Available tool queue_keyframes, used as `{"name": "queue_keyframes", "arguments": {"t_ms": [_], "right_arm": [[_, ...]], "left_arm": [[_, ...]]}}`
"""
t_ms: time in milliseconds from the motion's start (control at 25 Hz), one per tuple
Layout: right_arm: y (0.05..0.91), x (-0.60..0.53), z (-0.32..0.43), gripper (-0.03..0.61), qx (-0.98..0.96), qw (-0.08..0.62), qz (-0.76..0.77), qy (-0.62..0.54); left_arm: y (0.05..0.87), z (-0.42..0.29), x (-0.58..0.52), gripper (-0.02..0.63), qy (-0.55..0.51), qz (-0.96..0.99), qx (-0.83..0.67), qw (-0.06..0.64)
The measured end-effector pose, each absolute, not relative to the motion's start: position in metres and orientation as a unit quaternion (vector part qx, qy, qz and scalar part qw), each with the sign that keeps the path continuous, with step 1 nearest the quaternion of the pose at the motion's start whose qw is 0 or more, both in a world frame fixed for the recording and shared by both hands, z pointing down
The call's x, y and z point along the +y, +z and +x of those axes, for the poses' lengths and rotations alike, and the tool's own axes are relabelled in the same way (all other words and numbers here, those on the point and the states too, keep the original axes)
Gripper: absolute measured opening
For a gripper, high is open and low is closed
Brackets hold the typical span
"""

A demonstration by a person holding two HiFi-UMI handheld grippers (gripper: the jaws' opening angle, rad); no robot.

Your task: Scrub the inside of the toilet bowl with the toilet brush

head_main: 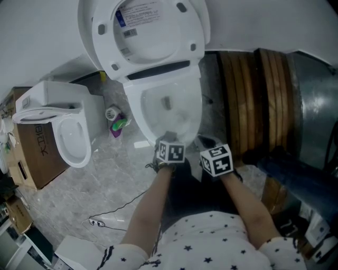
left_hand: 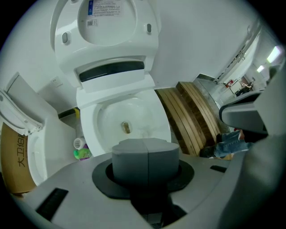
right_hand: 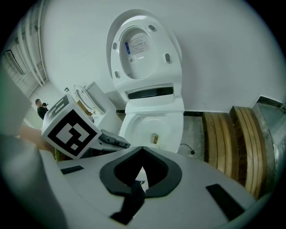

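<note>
Toilet bowl [head_main: 136, 112] — long axis points toward wall [head_main: 42, 37] | left claw [left_hand: 145, 153] closed

Not much readable here, folks. We spot a white-and-blue sticker [head_main: 139, 12] under the raised toilet lid [head_main: 158, 45], with a smaller barcode-style label [head_main: 129, 32] below it, but the print on both is way too tiny for us. The cardboard box [head_main: 33, 158] on the left has big dark characters we can't make out. The left cube [head_main: 170, 152] and right cube [head_main: 217, 160] show only black-and-white square markers.
</note>
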State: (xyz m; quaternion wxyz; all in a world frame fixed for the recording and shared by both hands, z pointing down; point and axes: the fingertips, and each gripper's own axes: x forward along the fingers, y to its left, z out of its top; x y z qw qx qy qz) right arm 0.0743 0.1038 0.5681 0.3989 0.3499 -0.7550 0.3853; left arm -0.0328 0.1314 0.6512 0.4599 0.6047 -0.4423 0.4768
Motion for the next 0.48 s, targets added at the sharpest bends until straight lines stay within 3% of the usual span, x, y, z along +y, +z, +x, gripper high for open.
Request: {"name": "queue_keyframes", "arguments": {"t_ms": [480], "right_arm": [[0.571,0.094,0.078,0.006,-0.750,0.401,0.353,0.390]], "left_arm": [[0.652,-0.028,0.104,0.153,0.470,0.612,-0.443,0.456]]}}
